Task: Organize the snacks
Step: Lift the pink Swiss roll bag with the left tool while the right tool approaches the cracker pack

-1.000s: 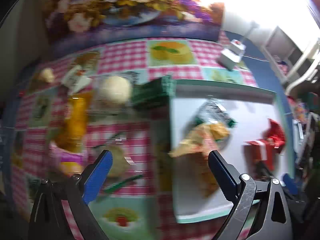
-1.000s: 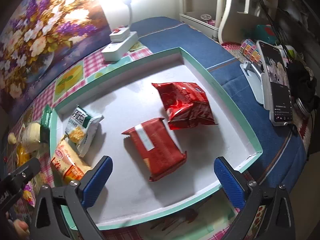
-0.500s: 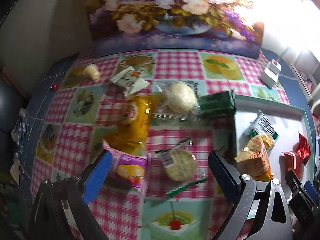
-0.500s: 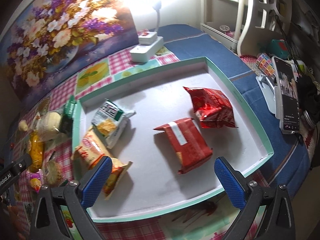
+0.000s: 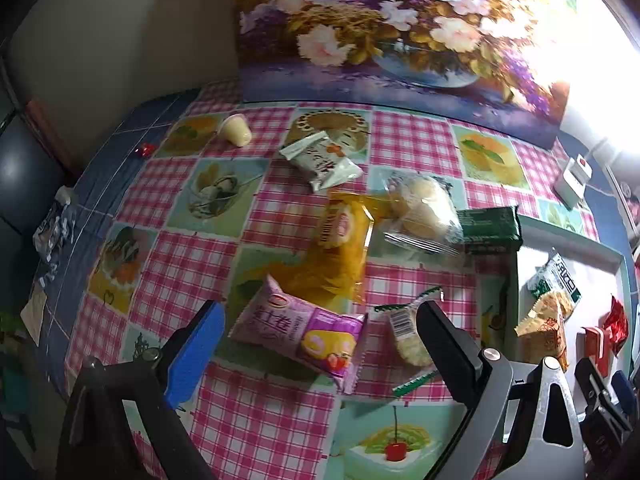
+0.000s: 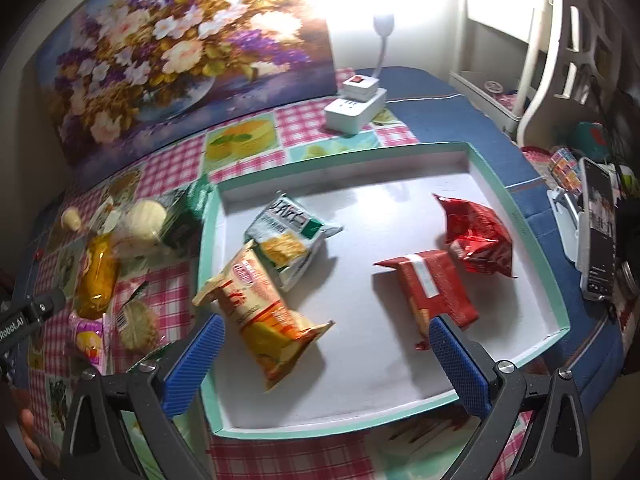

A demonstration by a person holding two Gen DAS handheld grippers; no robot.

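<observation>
The left gripper (image 5: 320, 336) hangs wide open and empty over the checked cloth (image 5: 192, 256), a pink packet (image 5: 298, 330) between its fingers; its right finger hides part of a clear-wrapped cracker (image 5: 406, 334), and the tray (image 5: 520, 268) is cut off at the right edge. The right gripper (image 6: 326, 354) is also spread wide, holding nothing, above the tray (image 6: 520, 216), where four packets lie: an orange one (image 6: 266, 312) overlapped by a green-white one (image 6: 290, 234), and two red ones (image 6: 434, 286), the nearer partly behind a blue fingertip (image 6: 456, 364). The loose snacks left of the tray are blurred in the right view.
</observation>
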